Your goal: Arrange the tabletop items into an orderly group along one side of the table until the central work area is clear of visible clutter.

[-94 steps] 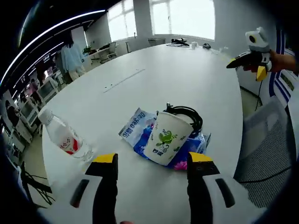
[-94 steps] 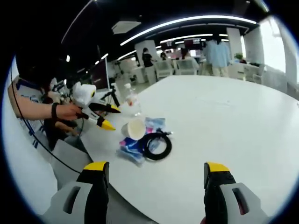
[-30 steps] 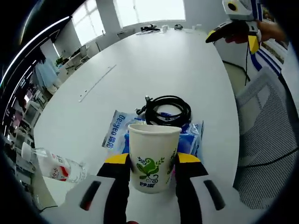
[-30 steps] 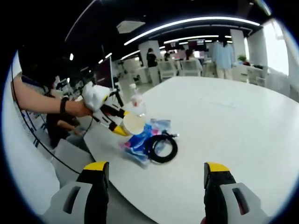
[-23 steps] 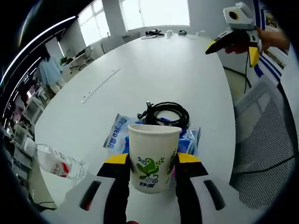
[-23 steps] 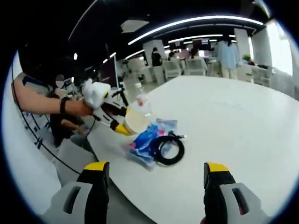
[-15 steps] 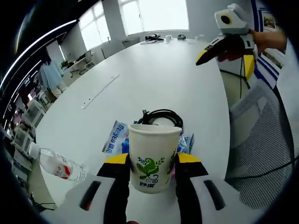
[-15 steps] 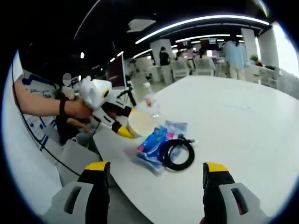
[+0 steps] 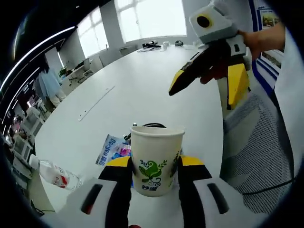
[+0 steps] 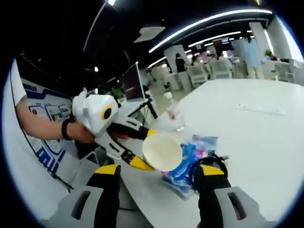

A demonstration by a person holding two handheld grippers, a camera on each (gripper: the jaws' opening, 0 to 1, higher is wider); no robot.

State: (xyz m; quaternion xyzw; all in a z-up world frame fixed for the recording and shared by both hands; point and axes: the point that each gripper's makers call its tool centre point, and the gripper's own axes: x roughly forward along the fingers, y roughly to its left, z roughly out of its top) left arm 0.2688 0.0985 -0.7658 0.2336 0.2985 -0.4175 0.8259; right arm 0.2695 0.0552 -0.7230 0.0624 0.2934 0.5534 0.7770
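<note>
- Left gripper (image 9: 154, 167) is clamping the paper cup (image 9: 156, 159) between its jaws — the cup is sitting upright, off the white table (image 9: 142, 90), white with a green leaf print facing the camera.
- In the right gripper view the same left gripper (image 10: 142, 154) is coming in from the left, held in a person's hand (image 10: 80, 133), with the cup (image 10: 162, 152) tipped so its open mouth is facing the camera.
- Right gripper (image 10: 159, 183) is sitting with its jaws spread wide and nothing between them; in the left gripper view it (image 9: 209, 78) is hanging above the table's right edge, held by a hand (image 9: 259, 42).
- Blue wipes packet (image 9: 110, 148) is lying flat on the table just behind the cup (partly hidden by it); it is showing again in the right gripper view (image 10: 183, 166).
- Black cable coil (image 9: 152, 126) is resting on the packet — only its top arc is peeking over the cup's rim. In the right gripper view the coil (image 10: 209, 164) is lying beside the cup's mouth.
- Water bottle (image 9: 52, 173) with a red label is lying on its side near the table's edge, left of the packet and apart from it; it (image 10: 174, 114) is standing out behind the packet in the right gripper view.
- Mesh office chair (image 9: 251, 142) is standing at the table's right edge.
</note>
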